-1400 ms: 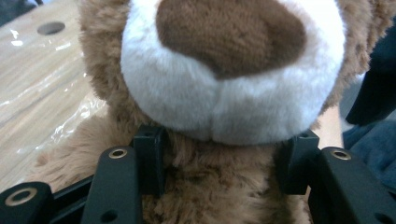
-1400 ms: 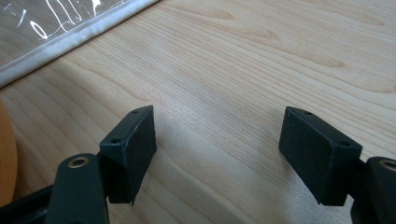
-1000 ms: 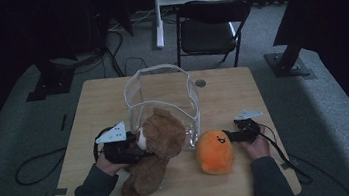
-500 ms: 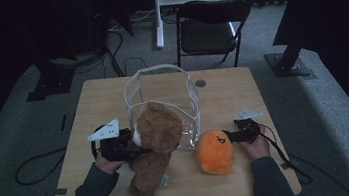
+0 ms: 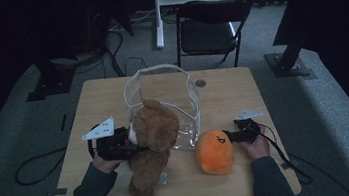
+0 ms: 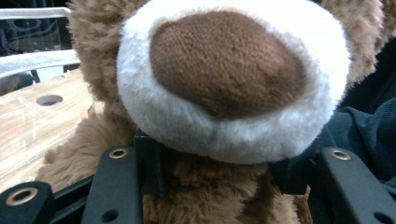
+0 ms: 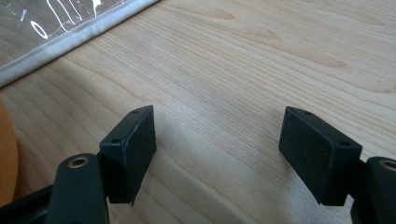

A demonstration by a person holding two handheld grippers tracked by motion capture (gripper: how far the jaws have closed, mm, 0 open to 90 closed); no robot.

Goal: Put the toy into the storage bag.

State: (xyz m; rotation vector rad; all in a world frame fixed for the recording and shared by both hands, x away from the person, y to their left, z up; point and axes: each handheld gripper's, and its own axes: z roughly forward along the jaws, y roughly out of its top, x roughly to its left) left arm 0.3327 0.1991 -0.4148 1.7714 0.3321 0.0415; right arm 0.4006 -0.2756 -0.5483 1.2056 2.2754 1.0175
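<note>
The left claw is gripping a brown plush teddy bear with a white muzzle and dark brown nose, its black jaws pressing into the fur just under the muzzle, as the left gripper view is showing. The bear is hanging head-up over the pale wooden surface, its legs trailing toward the near edge, and its head is sitting right at the front of a clear plastic bag with white trim that is standing open at mid-surface. The right claw is resting low over the surface with its jaws spread apart and nothing between them; bare wood is lying between the pads. It is sitting just beside a round orange plush toy with a small dark face, which is lying on the surface near the bag's front right corner.
</note>
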